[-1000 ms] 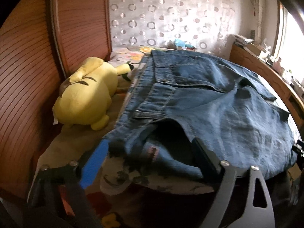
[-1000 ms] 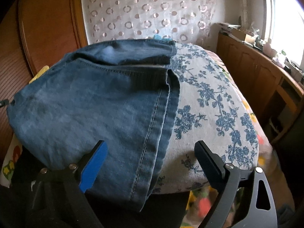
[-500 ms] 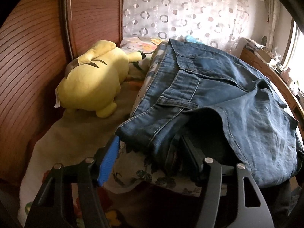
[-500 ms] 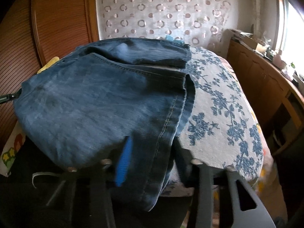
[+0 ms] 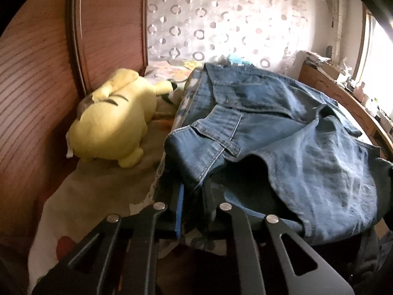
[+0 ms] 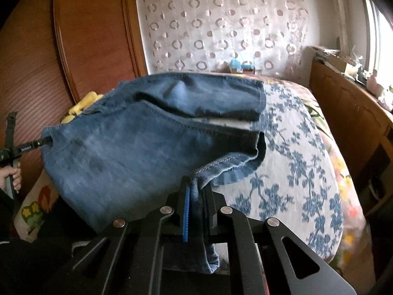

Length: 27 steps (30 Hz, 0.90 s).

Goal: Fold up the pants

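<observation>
A pair of blue denim pants lies folded lengthwise on the bed, and I hold its near edge off the mattress. My left gripper is shut on the near left corner of the pants, by the waistband and pocket. My right gripper is shut on the near right hem of the pants, with a strip of denim hanging down between the jaws. The left gripper also shows at the far left of the right wrist view, pinching the cloth.
A yellow plush toy lies on the bed left of the pants, against the wooden headboard. A blue floral bedspread covers the bed right of the pants. A wooden cabinet with clutter stands along the right wall under the window.
Both grippers were open around the near edge of the pants; both have shut on the denim. The near edge is lifted and drawn taut between them.
</observation>
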Available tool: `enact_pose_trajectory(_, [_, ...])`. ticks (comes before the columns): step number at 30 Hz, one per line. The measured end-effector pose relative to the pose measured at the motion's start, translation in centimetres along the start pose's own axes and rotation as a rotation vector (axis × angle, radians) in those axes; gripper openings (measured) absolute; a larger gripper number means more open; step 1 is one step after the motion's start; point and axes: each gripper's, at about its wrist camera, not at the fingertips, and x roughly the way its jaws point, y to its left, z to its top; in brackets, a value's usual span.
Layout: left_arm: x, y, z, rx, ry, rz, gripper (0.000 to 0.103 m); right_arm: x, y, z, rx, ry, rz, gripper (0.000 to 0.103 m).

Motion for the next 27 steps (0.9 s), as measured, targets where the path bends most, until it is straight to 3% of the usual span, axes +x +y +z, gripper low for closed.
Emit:
enact_pose_trajectory(16, [-2.6,-3.7,6.8,0.092,-0.151,-0.036,0.011,-4.3,-0.1,2.7,-0.064,-0.117,-0.019,0.008])
enact_pose_trajectory(22, [-1.6,-3.8,8.4,0.09,-0.16,-0.042,0.01,1.6,-1.4,4.4,-0.07,-0.091,-0.04,0.008])
enact_pose_trajectory(27, [-1.0,-4.1,9.6,0.091,-0.165,-0.044,0.01,3.4,-2.0,5.4,-0.051,-0.054,-0.043,0.008])
